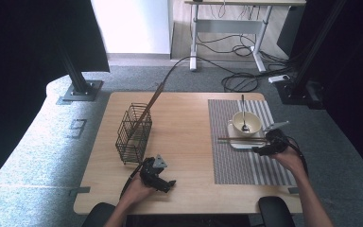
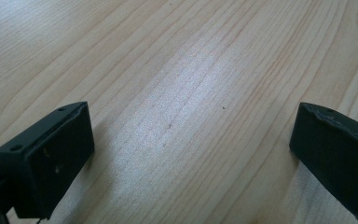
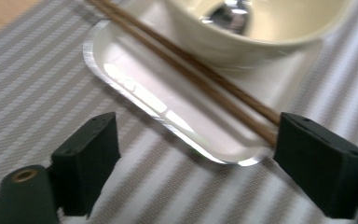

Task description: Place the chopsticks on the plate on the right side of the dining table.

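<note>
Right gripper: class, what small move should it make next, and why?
Probably ease forward and close on the chopsticks. The right gripper is open, its jaws either side of the white tray's near corner, and the chopsticks' end lies beside one jaw, not yet gripped.

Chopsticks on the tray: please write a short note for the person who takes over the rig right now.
Right gripper: open, low over the striped placemat, jaws on either side of the near corner of the white tray; nothing gripped.
Left gripper: open, over bare wooden table, holding nothing.
Things: the chopsticks lie across the tray, in front of the bowl with a spoon in it. The wire basket stands at the table's left, one long stick leaning out of it.
Done: only the approach to the chopsticks.
Left: probably close on them, lift, and carry them, perhaps to the basket.
</note>
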Demonstrator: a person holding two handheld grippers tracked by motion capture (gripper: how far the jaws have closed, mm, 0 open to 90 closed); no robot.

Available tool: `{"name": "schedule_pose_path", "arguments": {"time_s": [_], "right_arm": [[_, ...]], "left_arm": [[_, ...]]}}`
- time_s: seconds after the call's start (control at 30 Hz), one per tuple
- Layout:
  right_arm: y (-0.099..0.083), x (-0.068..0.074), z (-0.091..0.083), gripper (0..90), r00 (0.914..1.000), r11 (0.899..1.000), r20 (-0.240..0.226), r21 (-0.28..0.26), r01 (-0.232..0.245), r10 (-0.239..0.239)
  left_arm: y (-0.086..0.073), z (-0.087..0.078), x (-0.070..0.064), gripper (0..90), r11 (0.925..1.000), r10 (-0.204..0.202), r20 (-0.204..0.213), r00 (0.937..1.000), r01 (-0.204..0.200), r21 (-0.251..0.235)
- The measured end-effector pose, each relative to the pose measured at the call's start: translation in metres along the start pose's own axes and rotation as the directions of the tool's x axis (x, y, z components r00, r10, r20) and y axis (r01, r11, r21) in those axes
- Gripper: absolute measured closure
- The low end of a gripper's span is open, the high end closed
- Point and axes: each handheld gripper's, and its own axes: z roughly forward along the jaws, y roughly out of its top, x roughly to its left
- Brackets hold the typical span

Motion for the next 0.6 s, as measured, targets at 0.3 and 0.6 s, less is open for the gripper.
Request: {"name": "schedule_pose_path", "arguments": {"time_s": [0.3, 0.6], "right_arm": [[0.006, 0.029, 0.008, 0.0, 0.9971, 0.999, -0.075, -0.048, 0.009, -0.013], [0.007, 0.053, 0.029, 0.0, 0.9904, 0.996, -0.138, -0.089, -0.003, -0.009]], "left_arm": [[0.0, 0.0, 0.0, 0.0, 1.0, 0.002, 0.001, 1.0, -0.002, 0.0], [0.0, 0.0, -0.001, 0.0, 1.0, 0.003, 0.003, 1.0, -0.003, -0.001]]}}
